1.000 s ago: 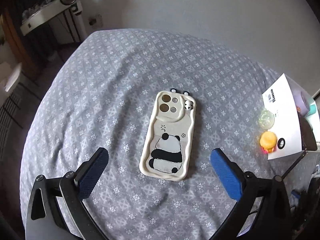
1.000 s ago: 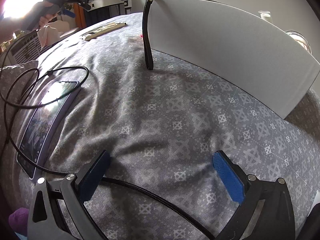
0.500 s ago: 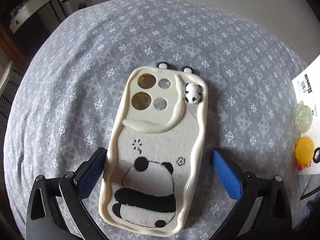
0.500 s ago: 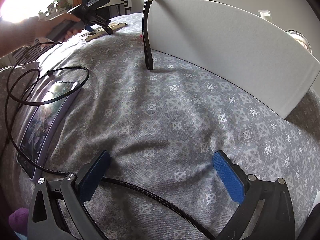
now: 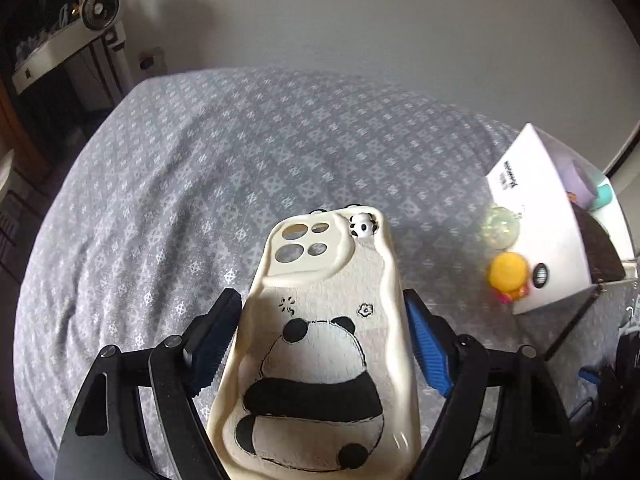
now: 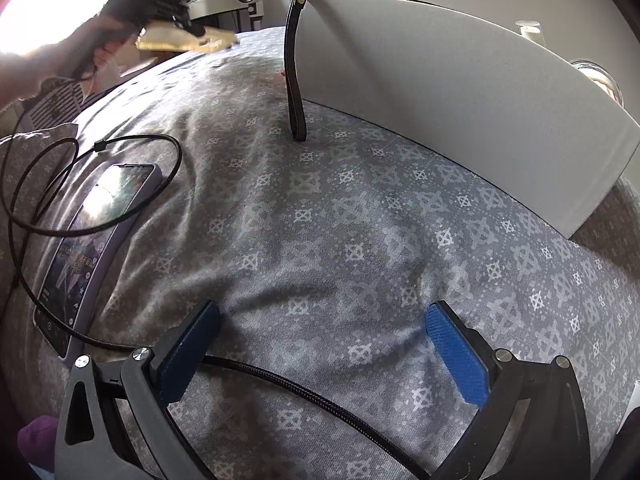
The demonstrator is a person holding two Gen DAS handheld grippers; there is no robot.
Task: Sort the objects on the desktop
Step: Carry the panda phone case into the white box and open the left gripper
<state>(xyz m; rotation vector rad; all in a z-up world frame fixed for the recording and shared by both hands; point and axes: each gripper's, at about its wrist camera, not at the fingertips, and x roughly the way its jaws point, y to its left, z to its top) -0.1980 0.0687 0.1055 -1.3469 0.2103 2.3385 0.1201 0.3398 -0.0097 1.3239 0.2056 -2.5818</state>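
Left gripper [image 5: 322, 340] clamped on panda phone case [image 5: 320, 344], pads on both long edges, case lifted above grey patterned cloth [image 5: 240, 168]. Case's lower end cut off by frame. Right gripper [image 6: 322, 344] spread apart, holding nothing, above black cable [image 6: 304, 392].

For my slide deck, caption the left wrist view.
Left gripper clamps a cream panda phone case above the grey patterned cloth.

panda phone case [image 5: 320, 344] lower end cut by bottom edge, box [image 5: 560, 224] motion-blurred, print unreadable, left hand [image 6: 92, 40] smeared in window glare, black cable [image 6: 304, 392] running off frame
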